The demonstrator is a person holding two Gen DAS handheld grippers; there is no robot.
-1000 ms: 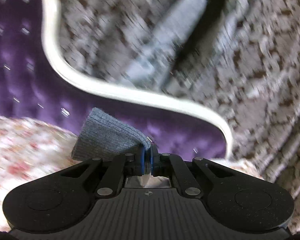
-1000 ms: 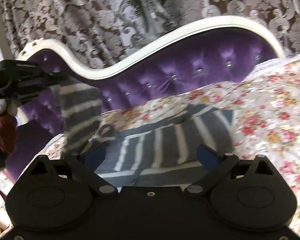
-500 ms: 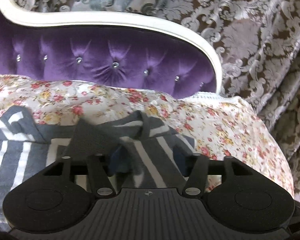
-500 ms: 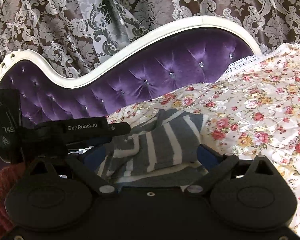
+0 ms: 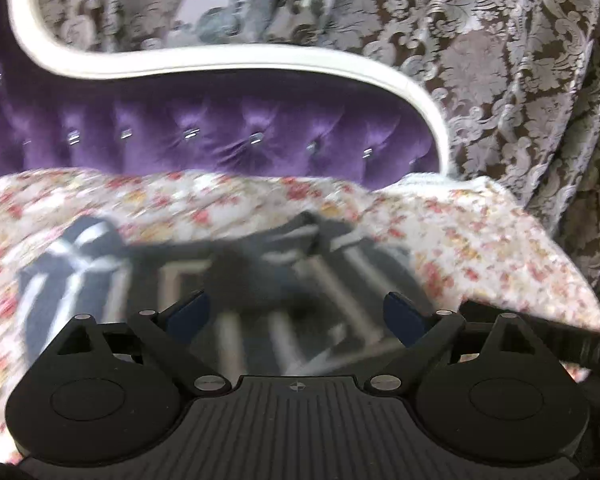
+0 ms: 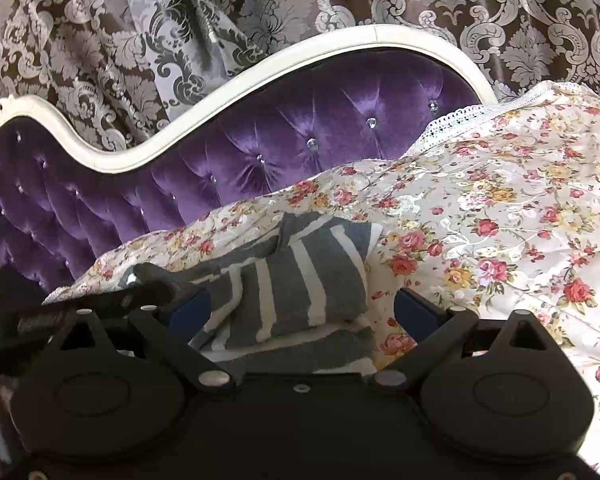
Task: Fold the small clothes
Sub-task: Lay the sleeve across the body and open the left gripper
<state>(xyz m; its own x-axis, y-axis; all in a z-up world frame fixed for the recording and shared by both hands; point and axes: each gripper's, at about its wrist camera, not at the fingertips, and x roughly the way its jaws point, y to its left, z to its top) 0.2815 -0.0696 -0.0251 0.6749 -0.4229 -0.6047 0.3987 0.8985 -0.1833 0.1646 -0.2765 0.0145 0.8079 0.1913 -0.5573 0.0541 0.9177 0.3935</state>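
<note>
Since a second before, the left gripper [image 5: 296, 308] had let go the striped grey garment [image 6: 300, 280] — jaws wide; right gripper [image 6: 302, 310] gaped too; garment lay folded on the floral bedspread [image 6: 500, 208].

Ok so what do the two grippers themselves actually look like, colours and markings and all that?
Both are matte black plastic. The left gripper has two round lobes, a ribbed centre panel with a small crosshair mark, silver screw heads on its angled linkage bars, and blue pads on its fingers. The right gripper has the same lobes, screws and blue pads, but a smooth centre.
</note>
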